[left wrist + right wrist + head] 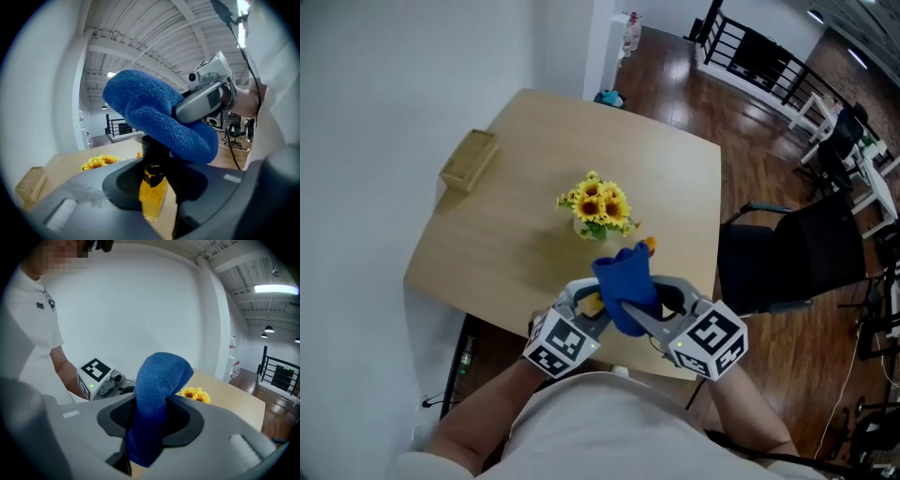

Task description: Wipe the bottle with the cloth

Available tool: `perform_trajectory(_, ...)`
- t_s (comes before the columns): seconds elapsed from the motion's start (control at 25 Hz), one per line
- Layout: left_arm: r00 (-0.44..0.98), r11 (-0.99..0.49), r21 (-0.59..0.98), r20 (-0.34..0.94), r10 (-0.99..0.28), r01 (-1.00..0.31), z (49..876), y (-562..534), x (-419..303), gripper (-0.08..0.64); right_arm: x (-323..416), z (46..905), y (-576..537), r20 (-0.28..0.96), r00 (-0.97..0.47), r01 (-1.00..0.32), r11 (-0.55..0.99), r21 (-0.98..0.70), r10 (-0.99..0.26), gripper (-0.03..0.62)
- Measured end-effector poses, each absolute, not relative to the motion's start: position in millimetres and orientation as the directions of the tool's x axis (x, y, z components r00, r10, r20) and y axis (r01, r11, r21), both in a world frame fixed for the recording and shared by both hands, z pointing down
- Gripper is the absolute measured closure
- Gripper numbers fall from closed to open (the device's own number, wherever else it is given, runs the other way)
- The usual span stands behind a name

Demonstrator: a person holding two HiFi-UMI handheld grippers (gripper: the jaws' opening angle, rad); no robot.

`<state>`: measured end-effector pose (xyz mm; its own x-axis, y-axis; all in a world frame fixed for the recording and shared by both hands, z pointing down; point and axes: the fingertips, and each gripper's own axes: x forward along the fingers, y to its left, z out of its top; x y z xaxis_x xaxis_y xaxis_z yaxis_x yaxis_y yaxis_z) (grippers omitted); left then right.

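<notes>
Left gripper view: the left gripper (151, 213) pinches the yellow bottle (153, 190) at the table's (506, 197) near edge, so the right gripper (140, 446), clamped on the blue cloth (159, 380) draped over its cap, should rub downward firmly.

Cloth (154, 117) atop bottle (153, 197); flowers (598, 204) behind

The left gripper (152, 190) and right gripper (145, 427) are smooth grey plastic shells with black pads inside the jaws. Behind the jaws each carries a white cube (558, 344) printed with black square markers, a small green light (593, 345) at its edge. The person wears a white short-sleeved shirt (35, 329) with a small dark emblem (44, 304).
</notes>
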<state>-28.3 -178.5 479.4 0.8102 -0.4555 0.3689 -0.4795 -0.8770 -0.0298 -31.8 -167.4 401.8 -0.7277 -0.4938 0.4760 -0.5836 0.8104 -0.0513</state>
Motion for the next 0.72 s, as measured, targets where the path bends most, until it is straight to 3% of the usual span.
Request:
perform_trajectory(0.52,0.797,-0.840,-0.018,0.303,-0.522,-0.543,400.3,-172.8,-24.9,0.410,8.0,406.2,-173.1,0.342,-0.805,-0.560,0.812,-0.166,-0.485,0.434)
perform_trajectory(0.72,0.782,-0.824,-0.012,0.306,-0.543,-0.567,383.4,-177.1,-17.3,0.410,22.3,434.8,-175.8,0.355,-0.814,-0.549,0.808,-0.212,-0.460,0.434)
